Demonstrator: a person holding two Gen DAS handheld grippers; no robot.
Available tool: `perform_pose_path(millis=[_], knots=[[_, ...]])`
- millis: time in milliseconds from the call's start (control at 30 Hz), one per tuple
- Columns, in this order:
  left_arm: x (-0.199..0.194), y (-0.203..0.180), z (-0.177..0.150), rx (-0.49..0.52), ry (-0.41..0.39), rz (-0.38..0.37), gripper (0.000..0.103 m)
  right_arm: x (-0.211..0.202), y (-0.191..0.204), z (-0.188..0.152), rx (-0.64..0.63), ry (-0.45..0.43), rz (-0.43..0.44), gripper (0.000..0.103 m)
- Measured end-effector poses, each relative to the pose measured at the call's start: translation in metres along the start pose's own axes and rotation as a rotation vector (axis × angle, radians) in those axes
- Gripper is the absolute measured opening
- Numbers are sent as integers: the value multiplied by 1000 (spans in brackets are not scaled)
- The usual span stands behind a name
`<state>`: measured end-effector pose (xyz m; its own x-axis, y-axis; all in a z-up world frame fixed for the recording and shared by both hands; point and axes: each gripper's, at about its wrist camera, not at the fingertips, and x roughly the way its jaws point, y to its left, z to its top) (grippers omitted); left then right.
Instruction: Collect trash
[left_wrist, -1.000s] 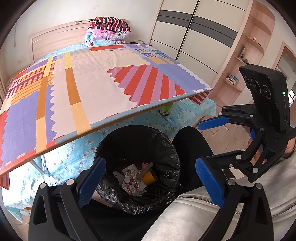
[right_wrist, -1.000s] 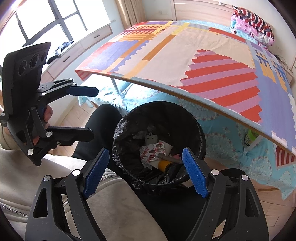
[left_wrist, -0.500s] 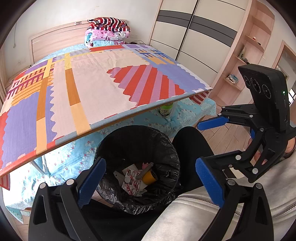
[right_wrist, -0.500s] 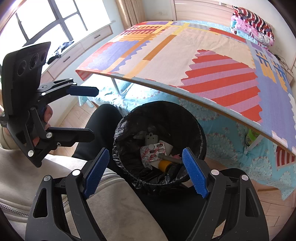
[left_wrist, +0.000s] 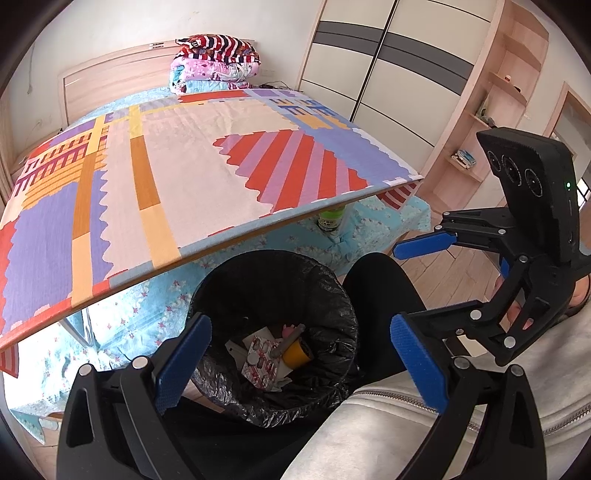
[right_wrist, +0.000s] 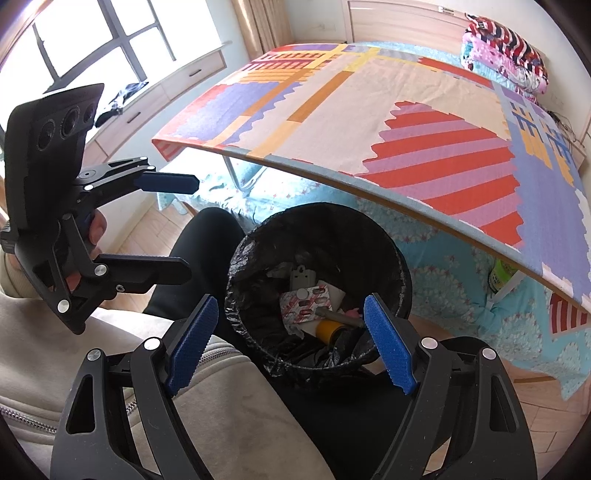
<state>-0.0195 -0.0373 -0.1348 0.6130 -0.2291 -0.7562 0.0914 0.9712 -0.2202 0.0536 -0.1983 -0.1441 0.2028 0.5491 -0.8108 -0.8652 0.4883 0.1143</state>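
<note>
While the left wrist camera looks down past the near edge of the table (left_wrist: 229, 236), the left gripper (left_wrist: 299, 358) hangs with its blue pads spread wide and nothing between them. Right under it stands the bin (left_wrist: 273, 280), lined with a black bag, tucked against the table's near edge beside the person's dark-trousered leg (left_wrist: 380, 291). In the bottom of the bin lies the trash: a red-and-white blister pack (left_wrist: 260, 360), a yellow cylinder (left_wrist: 297, 354) with a grey stick across it, and something small and pink I can't make out. Off to the right floats the right gripper (left_wrist: 410, 282), jaws apart, empty too. A green bottle (left_wrist: 330, 218) sits under the table's far-right corner, on the blue floral bedspread (left_wrist: 369, 229).

Over to the right wrist view, and the right gripper (right_wrist: 291, 341) shows the same story: pads wide apart, gripping nothing, poised above the bin (right_wrist: 388, 236). The blister pack (right_wrist: 304, 302) and yellow cylinder (right_wrist: 328, 328) lie at the bottom, with a grey tag (right_wrist: 301, 277) behind them. At left the left gripper (right_wrist: 184, 227) is held out over the leg, open. The patterned tabletop (right_wrist: 369, 122) looks bare, folded bedding (right_wrist: 506, 51) stacked beyond its far edge.
</note>
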Motion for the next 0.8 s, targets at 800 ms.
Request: perform_pose_path(millis=[800], knots=[[-4, -2, 0, 4, -13, 12, 94, -2, -3, -1, 7, -7, -10, 81]])
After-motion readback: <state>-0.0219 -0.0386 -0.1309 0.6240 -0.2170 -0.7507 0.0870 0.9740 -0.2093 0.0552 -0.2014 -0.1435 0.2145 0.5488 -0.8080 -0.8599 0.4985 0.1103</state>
